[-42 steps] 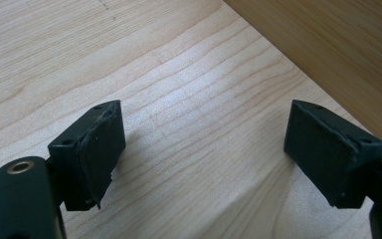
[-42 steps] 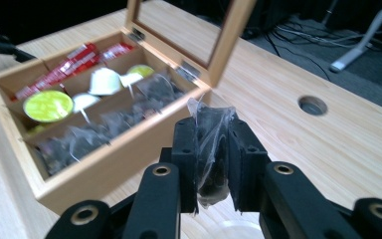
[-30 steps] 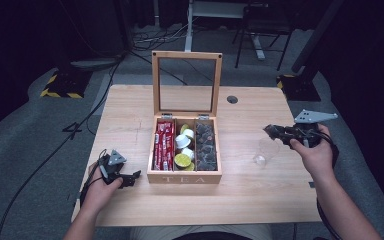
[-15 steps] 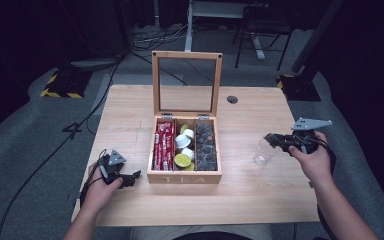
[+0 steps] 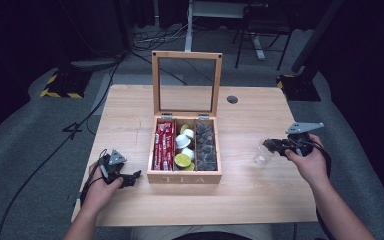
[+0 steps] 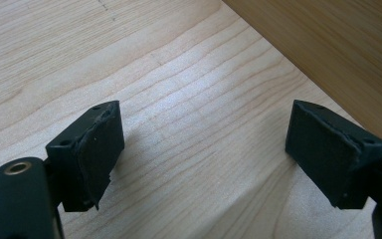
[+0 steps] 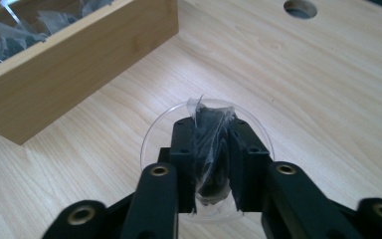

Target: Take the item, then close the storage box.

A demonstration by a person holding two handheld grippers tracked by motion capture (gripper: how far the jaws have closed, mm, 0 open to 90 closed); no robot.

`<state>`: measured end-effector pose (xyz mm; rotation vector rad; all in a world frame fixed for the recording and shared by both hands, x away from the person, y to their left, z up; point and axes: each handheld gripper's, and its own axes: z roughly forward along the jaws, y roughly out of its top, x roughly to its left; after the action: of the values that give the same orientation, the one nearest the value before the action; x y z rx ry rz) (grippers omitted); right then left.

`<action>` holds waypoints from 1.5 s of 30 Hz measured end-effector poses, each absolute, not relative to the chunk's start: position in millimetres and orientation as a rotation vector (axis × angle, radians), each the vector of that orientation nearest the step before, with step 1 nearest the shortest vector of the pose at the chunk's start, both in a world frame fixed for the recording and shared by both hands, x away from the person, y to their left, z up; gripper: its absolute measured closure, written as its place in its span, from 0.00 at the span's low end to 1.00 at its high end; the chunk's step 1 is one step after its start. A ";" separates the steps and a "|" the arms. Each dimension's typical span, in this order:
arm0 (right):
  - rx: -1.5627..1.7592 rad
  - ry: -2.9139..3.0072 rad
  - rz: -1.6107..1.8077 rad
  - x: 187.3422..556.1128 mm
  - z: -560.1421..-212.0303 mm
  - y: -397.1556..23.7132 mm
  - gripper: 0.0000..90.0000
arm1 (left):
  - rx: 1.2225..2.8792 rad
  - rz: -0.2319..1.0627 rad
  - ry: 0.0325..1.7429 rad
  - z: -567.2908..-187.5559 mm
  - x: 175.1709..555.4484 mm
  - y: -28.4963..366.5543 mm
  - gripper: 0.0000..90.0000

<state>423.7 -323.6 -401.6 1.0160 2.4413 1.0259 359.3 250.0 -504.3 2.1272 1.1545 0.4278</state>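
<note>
Appeared mid-way through a transfer from the open wooden tea box with a glass-paned lid (image 5: pixel 184 172) at table centre. Right gripper (image 7: pixel 213 149) clenched on a dark tea sachet in clear wrapping (image 7: pixel 211 130), poised directly over a clear round plastic cup (image 7: pixel 155 130) standing at the box's three o'clock; release seemingly yet to come. Left gripper (image 6: pixel 204 144) spread wide, grasping nothing, low over the light wooden table (image 6: pixel 189 99) at the box's eight o'clock. Read "TEA" on the box front; red packets' lettering too small to read.
</note>
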 end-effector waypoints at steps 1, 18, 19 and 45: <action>1.018 2.435 1.034 423.6 -402.1 -323.8 0.69 | 2.130 0.429 1.153 -504.2 359.4 250.1 0.18; 1.058 2.325 1.146 422.1 -388.3 -328.7 0.40 | 2.128 0.426 1.152 -504.4 361.0 249.5 0.17; 1.057 2.320 1.160 422.5 -386.8 -328.0 0.39 | 2.136 0.423 1.143 -504.1 361.5 250.3 0.17; 0.901 2.288 1.327 457.5 -334.2 -270.5 0.31 | 2.143 0.412 1.131 -504.1 363.2 251.0 0.16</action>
<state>457.5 -270.5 -334.2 0.9006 2.2877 1.3267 363.2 251.0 -504.1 2.1426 1.1312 0.4123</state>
